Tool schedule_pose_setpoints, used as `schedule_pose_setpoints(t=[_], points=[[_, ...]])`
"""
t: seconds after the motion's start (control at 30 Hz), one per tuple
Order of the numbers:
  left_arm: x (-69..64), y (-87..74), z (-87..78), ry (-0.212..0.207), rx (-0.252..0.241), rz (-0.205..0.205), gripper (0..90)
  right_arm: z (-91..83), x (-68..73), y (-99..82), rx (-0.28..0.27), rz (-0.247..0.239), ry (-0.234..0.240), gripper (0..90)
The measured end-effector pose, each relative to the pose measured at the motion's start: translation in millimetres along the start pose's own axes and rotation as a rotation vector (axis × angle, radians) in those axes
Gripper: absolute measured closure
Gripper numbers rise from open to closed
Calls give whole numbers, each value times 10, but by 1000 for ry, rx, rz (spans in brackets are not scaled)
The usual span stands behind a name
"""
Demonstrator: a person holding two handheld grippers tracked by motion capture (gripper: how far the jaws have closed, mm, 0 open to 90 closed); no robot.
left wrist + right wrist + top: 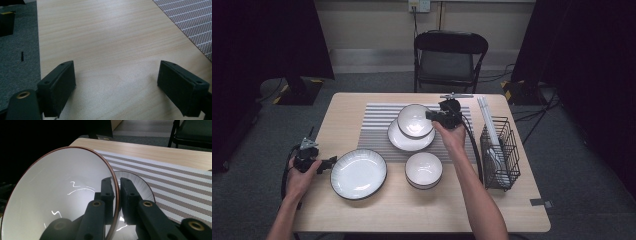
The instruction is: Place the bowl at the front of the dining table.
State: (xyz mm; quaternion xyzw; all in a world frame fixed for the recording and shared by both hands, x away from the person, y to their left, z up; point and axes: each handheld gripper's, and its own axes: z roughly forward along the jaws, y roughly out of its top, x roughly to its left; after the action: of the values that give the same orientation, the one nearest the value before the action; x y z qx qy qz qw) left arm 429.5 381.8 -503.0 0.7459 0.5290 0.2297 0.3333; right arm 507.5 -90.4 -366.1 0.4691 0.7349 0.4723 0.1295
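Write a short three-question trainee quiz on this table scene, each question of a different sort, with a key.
1. True or false: the right gripper is clamped on the rim of a bowl.
2. Multiple choice: what lies under the held bowl? A) a small plate on the striped mat B) a wire basket C) the chair
3. Fill in: the left gripper has its jaws ____ over the bare table.

Key: 1 true, one jaw inside the rim and one outside. 2 A. 3 open, with nothing between them.
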Motion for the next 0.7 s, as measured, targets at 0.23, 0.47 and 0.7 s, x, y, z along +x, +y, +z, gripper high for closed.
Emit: schedule_pose_setpoints(t=[0.23, 0.47, 0.7], points=[[1, 1, -1, 1, 0, 2, 144, 111, -30, 52, 2, 4, -18, 820], [3, 1, 0, 0, 0, 3, 143, 240, -103, 79, 21, 23, -40, 821], [2, 1, 1, -2, 0, 2, 143, 359, -144, 94, 31, 29, -69, 821]])
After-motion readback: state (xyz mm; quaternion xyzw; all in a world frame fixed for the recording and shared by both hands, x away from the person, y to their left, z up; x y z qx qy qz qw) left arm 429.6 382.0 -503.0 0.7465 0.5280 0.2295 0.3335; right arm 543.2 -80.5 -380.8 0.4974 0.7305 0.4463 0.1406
